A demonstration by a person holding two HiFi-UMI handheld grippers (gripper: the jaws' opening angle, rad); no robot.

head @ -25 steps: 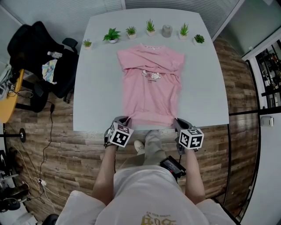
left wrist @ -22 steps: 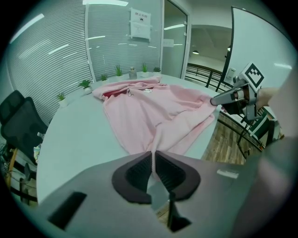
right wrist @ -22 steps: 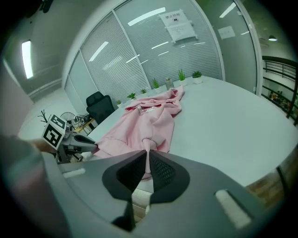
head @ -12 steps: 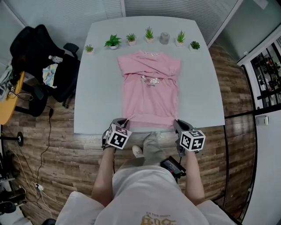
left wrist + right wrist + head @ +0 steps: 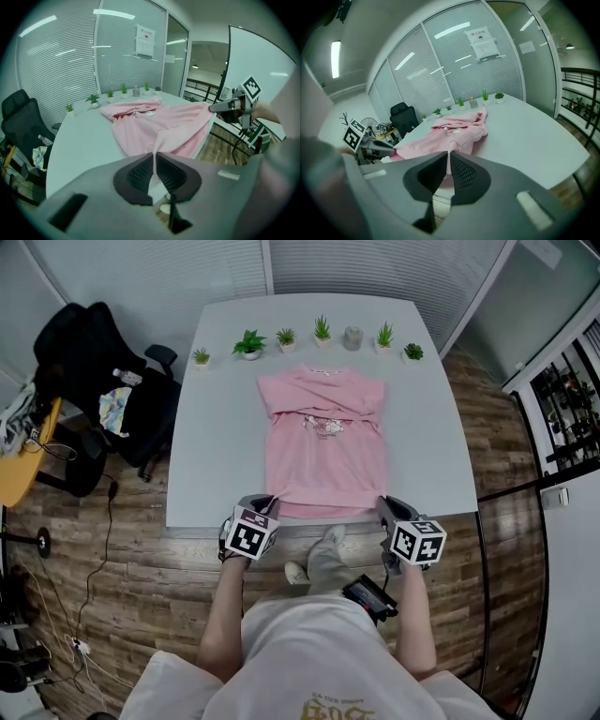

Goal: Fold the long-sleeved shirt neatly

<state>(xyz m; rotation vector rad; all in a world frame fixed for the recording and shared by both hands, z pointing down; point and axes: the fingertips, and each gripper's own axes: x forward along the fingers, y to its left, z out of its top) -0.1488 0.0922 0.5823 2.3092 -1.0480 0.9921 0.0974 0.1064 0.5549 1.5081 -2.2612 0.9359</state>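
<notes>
At the near-left corner of the white table point(image 5: 216, 427), the left gripper point(image 5: 153, 158) has its jaws pinched almost together on a thin fold of pink cloth, the left hem corner of the long-sleeved shirt point(image 5: 323, 451). The shirt lies flat along the middle of the table. Its sleeves are crossed over the chest, its collar points toward a row of small potted plants point(image 5: 249, 343) at the far edge, and its hem reaches the near edge. On the right, the right gripper point(image 5: 449, 161) is closed just as tightly on the opposite hem corner.

The fabric looks light, soft and limp. It would likely sag between the two grips and could slide on the smooth tabletop, so the hem corners, held evenly and kept taut, seem the sound place to hold it.
</notes>
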